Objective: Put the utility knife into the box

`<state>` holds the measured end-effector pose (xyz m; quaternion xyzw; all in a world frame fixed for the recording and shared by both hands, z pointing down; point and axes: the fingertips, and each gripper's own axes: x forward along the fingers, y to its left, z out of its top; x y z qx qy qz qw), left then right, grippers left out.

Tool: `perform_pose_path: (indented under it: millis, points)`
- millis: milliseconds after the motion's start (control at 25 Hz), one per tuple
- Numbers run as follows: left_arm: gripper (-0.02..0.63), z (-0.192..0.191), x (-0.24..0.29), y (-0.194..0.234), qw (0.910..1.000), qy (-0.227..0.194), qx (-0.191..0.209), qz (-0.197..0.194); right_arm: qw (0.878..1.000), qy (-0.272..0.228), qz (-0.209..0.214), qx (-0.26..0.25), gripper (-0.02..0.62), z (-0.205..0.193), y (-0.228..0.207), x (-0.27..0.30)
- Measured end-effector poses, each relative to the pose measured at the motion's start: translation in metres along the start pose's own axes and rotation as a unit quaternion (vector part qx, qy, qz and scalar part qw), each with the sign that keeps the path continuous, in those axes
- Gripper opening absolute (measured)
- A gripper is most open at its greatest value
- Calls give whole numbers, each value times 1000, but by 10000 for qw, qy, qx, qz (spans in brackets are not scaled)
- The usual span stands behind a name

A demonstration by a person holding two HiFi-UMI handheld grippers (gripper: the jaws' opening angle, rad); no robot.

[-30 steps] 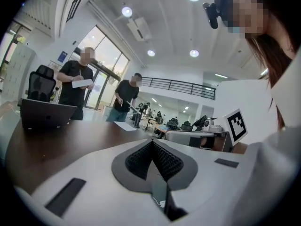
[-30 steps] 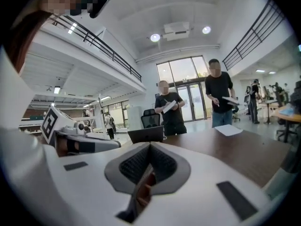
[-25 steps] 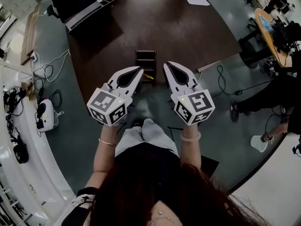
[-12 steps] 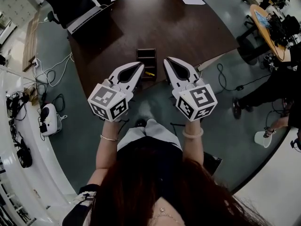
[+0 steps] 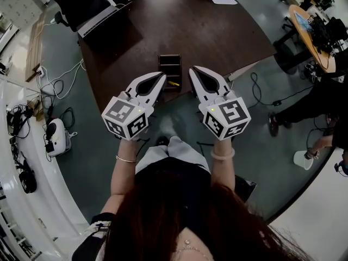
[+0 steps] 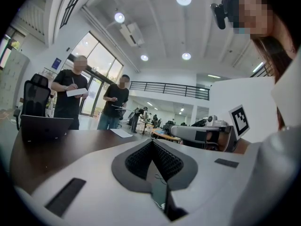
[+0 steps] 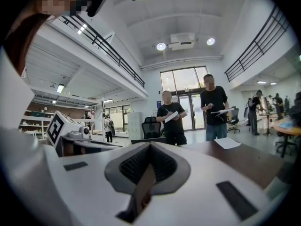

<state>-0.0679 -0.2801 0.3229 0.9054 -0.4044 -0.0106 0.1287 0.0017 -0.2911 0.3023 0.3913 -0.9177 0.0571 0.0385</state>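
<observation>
Head view: the left gripper (image 5: 161, 77) and right gripper (image 5: 193, 70) hover side by side over the table's (image 5: 217, 31) near edge, jaws together, empty. The yellow utility knife (image 5: 173, 83) lies at the box's (image 5: 169, 62) near end, between them.

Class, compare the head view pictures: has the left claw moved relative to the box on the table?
No. The left claw sits in the same place beside the box, near the table edge; only the camera shifted slightly.
</observation>
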Motion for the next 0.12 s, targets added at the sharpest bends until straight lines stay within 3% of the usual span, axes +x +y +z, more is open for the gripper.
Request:
perform_pose_path:
  millis: [120]
  points:
    - [2,-3,-1,2,10000,20,-23,-7,10000,28,-22,-48,15,-3,1,2]
